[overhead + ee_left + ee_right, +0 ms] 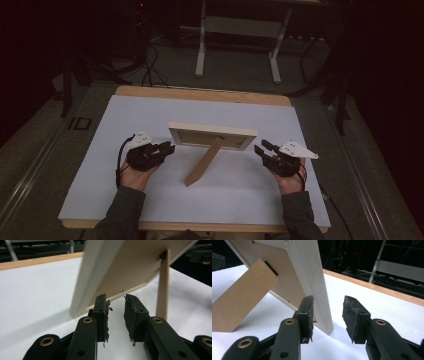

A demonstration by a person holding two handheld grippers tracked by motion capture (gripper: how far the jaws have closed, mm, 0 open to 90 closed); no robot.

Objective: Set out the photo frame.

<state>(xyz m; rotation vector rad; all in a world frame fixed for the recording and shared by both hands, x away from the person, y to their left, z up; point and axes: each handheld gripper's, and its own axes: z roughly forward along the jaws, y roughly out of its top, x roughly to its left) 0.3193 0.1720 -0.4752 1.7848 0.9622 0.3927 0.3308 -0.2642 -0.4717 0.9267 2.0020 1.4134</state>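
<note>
Picture frame (212, 136) stands mid-surface (100, 165), back facing near side, propped on its easel leg (204, 164). Left tongs (166, 148) at frame's left end, jaws part open, holding nothing. Right tongs (262, 149) at frame's right end, jaws apart, straddling the edge, not clamped.

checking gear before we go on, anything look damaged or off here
Yes: the pads on the left hand-held gripper look torn and ragged along their inner edges. The picture frame stands propped on its stand, intact.
</note>
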